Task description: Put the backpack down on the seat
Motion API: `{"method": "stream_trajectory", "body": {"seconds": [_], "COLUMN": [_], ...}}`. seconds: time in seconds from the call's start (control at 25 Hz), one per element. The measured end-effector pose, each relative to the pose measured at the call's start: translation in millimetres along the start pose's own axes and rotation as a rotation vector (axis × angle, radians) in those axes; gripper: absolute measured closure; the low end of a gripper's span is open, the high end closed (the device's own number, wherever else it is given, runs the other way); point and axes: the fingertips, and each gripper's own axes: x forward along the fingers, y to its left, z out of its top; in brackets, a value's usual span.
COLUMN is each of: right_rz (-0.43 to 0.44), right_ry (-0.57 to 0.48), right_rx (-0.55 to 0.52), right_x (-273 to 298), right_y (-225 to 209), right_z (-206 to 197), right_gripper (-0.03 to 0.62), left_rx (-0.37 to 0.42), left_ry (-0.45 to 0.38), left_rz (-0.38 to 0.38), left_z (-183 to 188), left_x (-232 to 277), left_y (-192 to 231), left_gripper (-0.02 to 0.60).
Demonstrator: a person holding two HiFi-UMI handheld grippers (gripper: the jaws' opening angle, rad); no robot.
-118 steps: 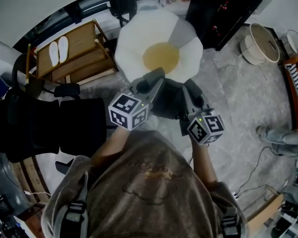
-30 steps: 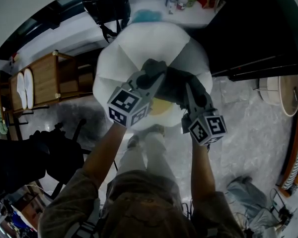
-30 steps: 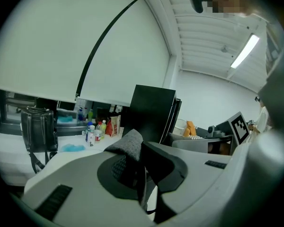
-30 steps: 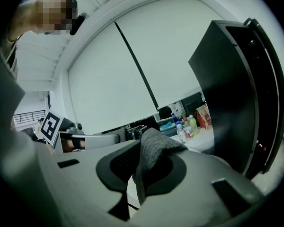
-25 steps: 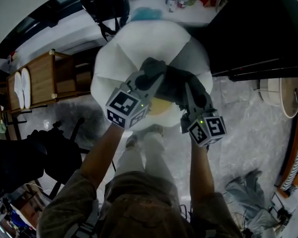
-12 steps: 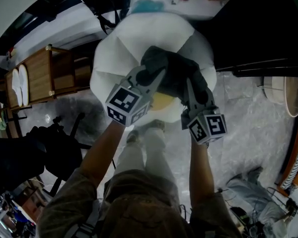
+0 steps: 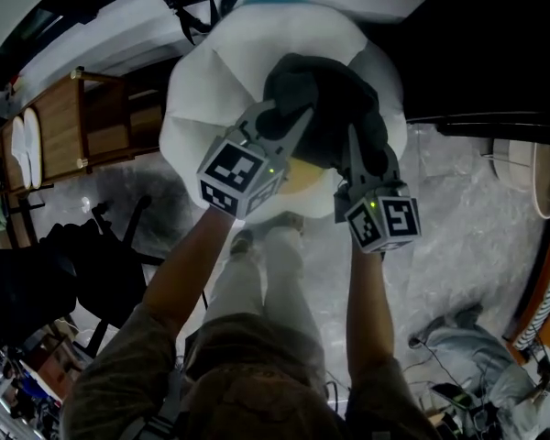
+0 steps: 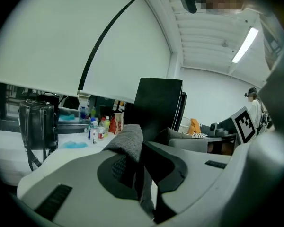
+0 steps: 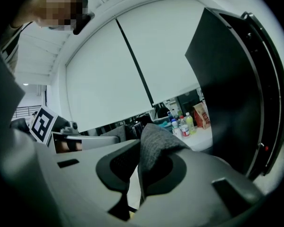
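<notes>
The dark grey backpack hangs over the white flower-shaped seat, covering most of its yellow centre. My left gripper is shut on a fold of the pack's grey fabric, which is pinched between the jaws in the left gripper view. My right gripper is shut on another fold at the pack's right side. Whether the pack's underside touches the seat is hidden.
A wooden shelf rack with white slippers stands to the left. A black chair is at lower left. A tall black cabinet is on the right. Behind the seat, a counter holds bottles and a black handbag.
Both grippers have carried the backpack forward, farther over the seat. It now covers more of the yellow centre.
</notes>
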Motion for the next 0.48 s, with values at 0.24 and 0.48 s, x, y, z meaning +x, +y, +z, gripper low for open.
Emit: {"method": "stream_trajectory", "body": {"seconds": [0.24, 0.48], "right_rz": [-0.011, -0.018], "right_ry": [-0.001, 0.006], "right_rx": [0.007, 0.008], "right_x": [12, 26], "right_y": [-13, -25], "right_z": [-13, -32], "right_gripper": [0.563, 0.562], "left_rx": [-0.015, -0.019], "left_ry": [-0.01, -0.011], "left_rz": [-0.002, -0.005], "left_z": [-13, -34], "left_x": [16, 33], "left_y": [5, 13], "left_gripper": [0.552, 0.552]}}
